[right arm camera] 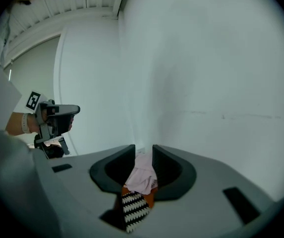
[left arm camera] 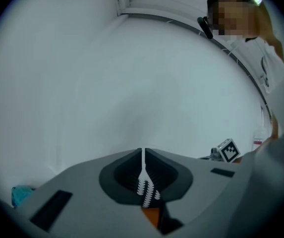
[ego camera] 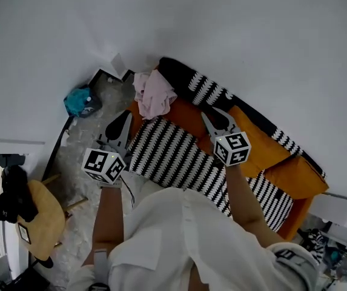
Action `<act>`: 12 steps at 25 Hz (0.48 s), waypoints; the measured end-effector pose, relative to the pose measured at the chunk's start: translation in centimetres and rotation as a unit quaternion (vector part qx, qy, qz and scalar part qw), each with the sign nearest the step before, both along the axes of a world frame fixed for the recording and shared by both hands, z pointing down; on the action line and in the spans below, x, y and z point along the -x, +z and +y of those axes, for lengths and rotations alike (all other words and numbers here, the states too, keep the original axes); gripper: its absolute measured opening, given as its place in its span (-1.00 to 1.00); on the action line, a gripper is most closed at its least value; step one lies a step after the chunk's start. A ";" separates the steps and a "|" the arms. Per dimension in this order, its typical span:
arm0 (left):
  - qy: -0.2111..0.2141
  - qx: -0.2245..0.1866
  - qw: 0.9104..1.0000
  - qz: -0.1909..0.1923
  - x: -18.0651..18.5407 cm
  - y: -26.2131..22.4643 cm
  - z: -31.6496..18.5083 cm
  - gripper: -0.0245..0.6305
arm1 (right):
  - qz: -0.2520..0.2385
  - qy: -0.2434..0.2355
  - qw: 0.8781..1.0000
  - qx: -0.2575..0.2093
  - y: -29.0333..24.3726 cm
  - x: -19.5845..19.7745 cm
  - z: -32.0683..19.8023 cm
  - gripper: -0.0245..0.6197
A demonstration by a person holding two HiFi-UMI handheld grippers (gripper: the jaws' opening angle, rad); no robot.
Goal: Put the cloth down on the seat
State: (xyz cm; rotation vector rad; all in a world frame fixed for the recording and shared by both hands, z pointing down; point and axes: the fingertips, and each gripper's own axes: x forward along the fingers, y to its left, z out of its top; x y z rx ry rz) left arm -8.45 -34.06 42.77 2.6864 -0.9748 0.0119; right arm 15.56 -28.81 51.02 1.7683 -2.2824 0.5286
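A crumpled pink cloth (ego camera: 155, 93) lies on the far end of the orange sofa (ego camera: 188, 115), beyond the black-and-white striped seat cushion (ego camera: 173, 153). My right gripper (ego camera: 214, 115) hovers open over the orange seat, a short way right of the cloth and empty. In the right gripper view the cloth (right arm camera: 142, 175) shows past the jaws of the right gripper (right arm camera: 143, 150), not touching them. My left gripper (ego camera: 126, 114) is shut and empty above the cushion's left edge, just below the cloth. In the left gripper view the left gripper (left arm camera: 143, 155) shows only a sliver of striped cushion (left arm camera: 145, 190).
A striped back cushion (ego camera: 221, 93) runs along the sofa against the white wall. On the floor to the left lie a teal bundle (ego camera: 79, 100) and a round wooden stool (ego camera: 43, 220) with a black object (ego camera: 9, 199) beside it. Clutter sits at the lower right (ego camera: 330, 247).
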 end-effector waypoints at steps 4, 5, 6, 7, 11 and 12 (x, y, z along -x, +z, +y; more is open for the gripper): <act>0.001 -0.031 0.999 -0.008 -0.9 -2.5 1.9 -0.83 | 0.008 0.029 0.998 -0.059 -4.6 -3.1 3.2 -0.78; 0.000 -0.039 0.999 -0.009 -1.1 -3.1 2.3 -0.83 | 0.009 0.033 0.997 -0.072 -5.7 -3.6 4.0 -0.85; -0.002 -0.045 0.999 -0.008 -1.3 -3.8 2.8 -0.83 | 0.012 0.034 0.996 -0.084 -6.6 -4.1 4.7 -0.89; -0.003 -0.051 0.999 -0.006 -1.5 -4.4 3.4 -0.83 | 0.019 0.034 0.995 -0.093 -7.4 -4.5 5.5 -0.89; -0.003 -0.065 0.998 -0.003 -3.1 -5.9 5.8 -0.83 | 0.050 0.030 0.993 -0.104 -8.8 -6.2 8.0 -0.90; -0.004 -0.067 0.998 -0.003 -3.5 -6.1 6.4 -0.83 | 0.050 0.030 0.993 -0.104 -9.0 -6.6 8.7 -0.90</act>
